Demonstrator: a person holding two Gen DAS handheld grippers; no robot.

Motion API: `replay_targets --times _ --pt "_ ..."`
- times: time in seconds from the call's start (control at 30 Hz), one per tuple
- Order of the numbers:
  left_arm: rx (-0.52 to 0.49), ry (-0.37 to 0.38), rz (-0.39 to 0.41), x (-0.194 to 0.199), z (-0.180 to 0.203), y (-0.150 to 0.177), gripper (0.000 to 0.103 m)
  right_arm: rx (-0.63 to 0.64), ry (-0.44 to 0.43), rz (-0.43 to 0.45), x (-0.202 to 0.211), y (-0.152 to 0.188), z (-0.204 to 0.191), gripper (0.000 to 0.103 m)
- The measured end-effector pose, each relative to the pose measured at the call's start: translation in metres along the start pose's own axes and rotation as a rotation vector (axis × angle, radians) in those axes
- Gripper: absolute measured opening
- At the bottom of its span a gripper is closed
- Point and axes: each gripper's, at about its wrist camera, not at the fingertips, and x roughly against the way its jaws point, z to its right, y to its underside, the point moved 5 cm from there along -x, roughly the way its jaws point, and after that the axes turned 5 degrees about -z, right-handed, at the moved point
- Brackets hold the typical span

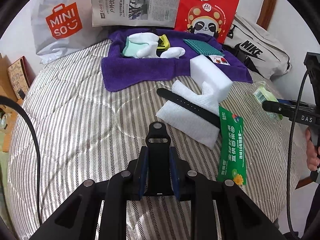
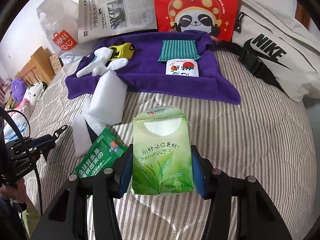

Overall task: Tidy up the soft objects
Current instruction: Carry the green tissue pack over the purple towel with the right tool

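My left gripper (image 1: pixel 158 152) is shut on a short black strap piece (image 1: pixel 158 138) with a buckle slot, held just above the striped bedcover. My right gripper (image 2: pixel 162 160) is shut on a green tissue pack (image 2: pixel 162 152), lifted off the bed; the pack (image 1: pixel 262 95) also shows at the right edge of the left wrist view. A purple towel (image 1: pixel 140 70) at the back carries white socks (image 1: pixel 148 46), a mint cloth (image 1: pixel 130 49), a yellow item (image 1: pixel 164 42), a teal striped cloth (image 1: pixel 202 47) and a small white packet (image 2: pixel 182 68).
Between the grippers lie a white sponge block (image 1: pixel 210 74), folded paper towel (image 1: pixel 190 124), a long black strap (image 1: pixel 188 106) and a green sachet (image 1: pixel 232 146). Behind stand a Miniso bag (image 1: pixel 58 24), newspaper (image 1: pixel 136 2), a red panda bag (image 1: pixel 206 10) and a Nike bag (image 1: pixel 258 54).
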Motion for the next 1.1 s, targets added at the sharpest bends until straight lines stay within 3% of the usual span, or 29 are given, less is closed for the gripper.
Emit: replay_targets --times 1.1 --pt "-0.010 0.056 0.110 0.029 0.005 -0.076 0.020 -0.025 -0.032 0.033 0.023 -0.044 0.002 0.052"
